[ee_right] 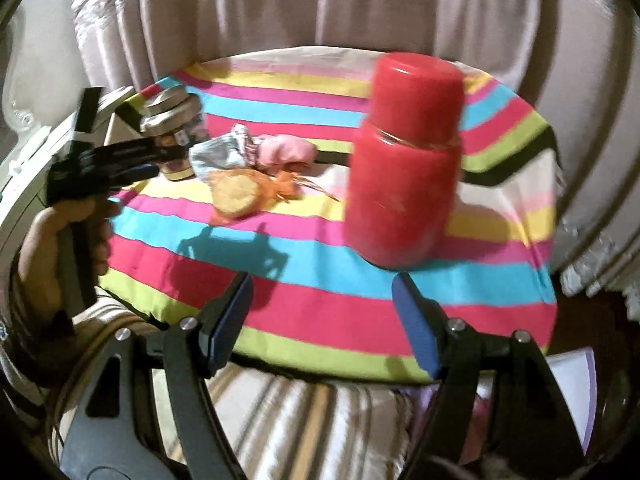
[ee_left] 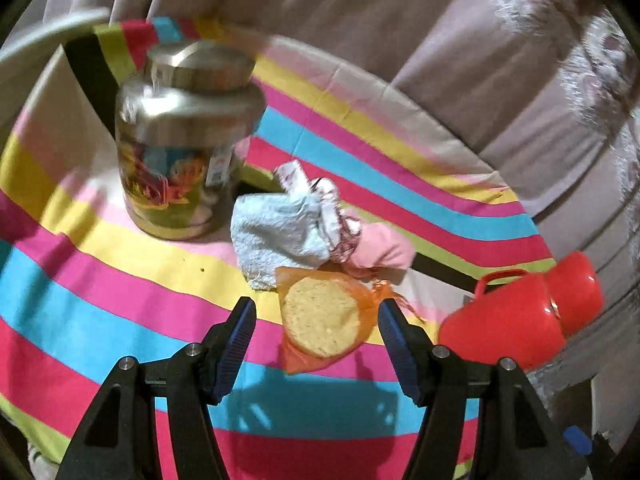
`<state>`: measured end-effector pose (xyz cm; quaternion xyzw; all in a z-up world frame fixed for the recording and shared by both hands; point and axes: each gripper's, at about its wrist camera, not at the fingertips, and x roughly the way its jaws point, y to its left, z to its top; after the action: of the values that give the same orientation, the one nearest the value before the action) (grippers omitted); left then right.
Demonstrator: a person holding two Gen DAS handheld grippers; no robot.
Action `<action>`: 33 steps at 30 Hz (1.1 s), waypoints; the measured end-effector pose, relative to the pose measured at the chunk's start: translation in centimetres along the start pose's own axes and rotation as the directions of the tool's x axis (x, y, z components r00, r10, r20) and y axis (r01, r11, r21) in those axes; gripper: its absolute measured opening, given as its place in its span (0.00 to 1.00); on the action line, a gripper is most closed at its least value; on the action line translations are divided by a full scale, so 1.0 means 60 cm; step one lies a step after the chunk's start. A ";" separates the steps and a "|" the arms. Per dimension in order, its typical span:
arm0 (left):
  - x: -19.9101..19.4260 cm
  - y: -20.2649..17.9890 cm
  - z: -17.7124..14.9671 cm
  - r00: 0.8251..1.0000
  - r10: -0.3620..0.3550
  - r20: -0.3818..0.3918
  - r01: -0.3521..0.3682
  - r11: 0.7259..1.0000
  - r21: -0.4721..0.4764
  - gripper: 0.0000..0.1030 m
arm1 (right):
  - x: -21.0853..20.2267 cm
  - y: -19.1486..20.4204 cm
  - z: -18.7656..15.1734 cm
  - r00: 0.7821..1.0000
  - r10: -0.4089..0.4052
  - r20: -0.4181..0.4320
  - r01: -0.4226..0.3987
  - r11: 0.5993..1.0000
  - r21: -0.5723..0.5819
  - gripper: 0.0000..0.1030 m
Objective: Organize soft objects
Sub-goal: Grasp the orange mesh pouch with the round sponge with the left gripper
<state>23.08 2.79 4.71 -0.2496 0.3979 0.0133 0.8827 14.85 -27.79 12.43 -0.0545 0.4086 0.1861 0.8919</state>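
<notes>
Left claw [ee_left: 316,320] agape over sponge pouch [ee_left: 322,322]; right view: red cups [ee_right: 404,168] stacked

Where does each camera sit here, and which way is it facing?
Left wrist: on the left tongs, looking down at the orange mesh pouch on the striped cloth; only its own open fingers show.
Right wrist: on the right tongs, at the table's near edge, facing the red jar; the person's left hand shows, holding the left tongs.
Shared: pouch, red jar, glass jar, small cloth bundles.
</notes>
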 end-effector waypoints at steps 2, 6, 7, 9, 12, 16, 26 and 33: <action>0.028 0.011 0.001 0.999 -0.003 -0.032 0.002 1.000 -0.028 0.62 | 0.017 0.017 0.016 1.000 0.015 0.002 -0.015 1.000 -0.025 0.72; 0.076 0.023 0.001 0.997 -0.006 -0.078 0.003 0.999 -0.043 0.62 | 0.045 0.041 0.043 1.000 0.031 -0.001 -0.031 0.997 -0.066 0.72; 0.086 0.025 0.000 0.996 -0.012 -0.086 0.008 0.999 -0.043 0.62 | 0.050 0.045 0.049 0.999 0.034 -0.002 -0.034 0.997 -0.074 0.72; 0.103 0.029 -0.003 0.995 -0.025 -0.098 0.021 0.999 -0.041 0.62 | 0.061 0.056 0.062 0.999 0.042 0.002 -0.042 0.995 -0.095 0.72; 0.122 0.029 -0.006 0.993 -0.043 -0.107 0.041 0.999 -0.025 0.62 | 0.079 0.068 0.080 0.999 0.048 0.006 -0.047 0.992 -0.115 0.72; 0.142 0.025 -0.010 0.992 -0.049 -0.117 0.050 0.999 0.006 0.62 | 0.102 0.079 0.105 0.997 0.071 0.010 -0.070 0.991 -0.113 0.72; 0.169 0.010 -0.024 0.988 -0.051 -0.145 0.064 0.994 0.087 0.44 | 0.154 0.085 0.166 0.996 0.084 0.021 -0.083 0.995 -0.063 0.72; 0.165 0.002 -0.024 0.984 -0.095 -0.147 0.109 0.990 0.086 0.31 | 0.220 0.099 0.193 0.997 0.070 -0.024 -0.072 0.995 -0.071 0.73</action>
<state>28.80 0.50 -3.15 -0.2281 0.4470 -0.0686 0.8622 28.68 -15.64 10.49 -0.0738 0.4130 0.2317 0.8777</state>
